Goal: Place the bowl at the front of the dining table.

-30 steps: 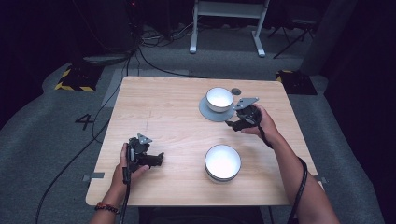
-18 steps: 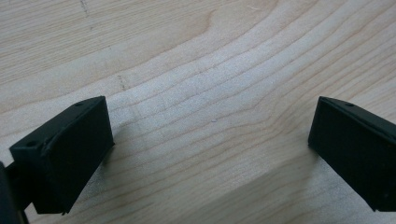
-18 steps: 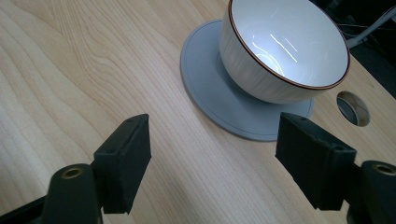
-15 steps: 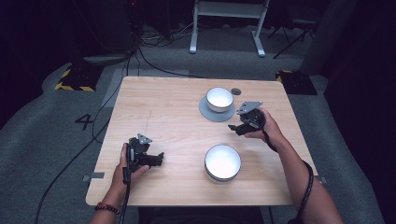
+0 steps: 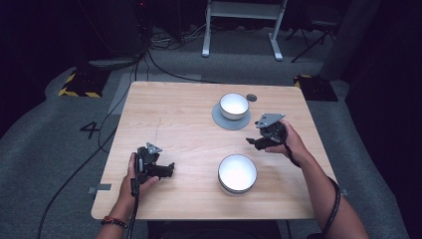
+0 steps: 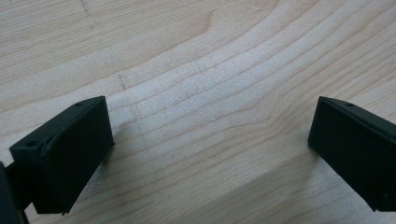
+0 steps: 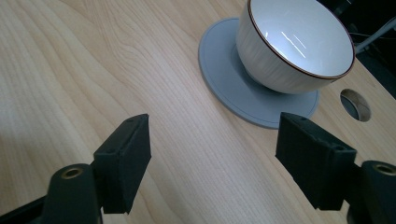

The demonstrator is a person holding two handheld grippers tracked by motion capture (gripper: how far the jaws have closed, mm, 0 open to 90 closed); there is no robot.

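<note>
I see the right gripper (image 5: pixel 255 142) held over the right half of the wooden table (image 5: pixel 174 114), its jaws spread wide with nothing between them. In the right gripper view only bare wood grain lies between the two black pads (image 7: pixel 126 161). The person's right hand (image 5: pixel 288 142) wraps the gripper body from behind.

Just ahead of this gripper, past its jaw tips, I note a white bowl (image 7: pixel 292 44) with a thin dark rim line. It stands upright on a round grey saucer (image 7: pixel 224 79), set toward the saucer's far side. The near edge of the saucer is close to the right-hand jaw but apart from it; I see no contact. A small round hole (image 7: pixel 356 104) in the tabletop lies just beyond the saucer, on that same jaw's side.

A second white bowl (image 5: pixel 237 173) stands upright nearer the person, beside and below the right gripper in the high view, well clear of it and between the two grippers.

The left gripper (image 5: pixel 166 170) is low over the near left part of the table, held in the left hand (image 5: pixel 134 174). I read its jaws as apart: the left gripper view shows both pads (image 6: pixel 70 149) far from each other with plain wood between. Both bowls are well away from it, off toward its open end.
</note>
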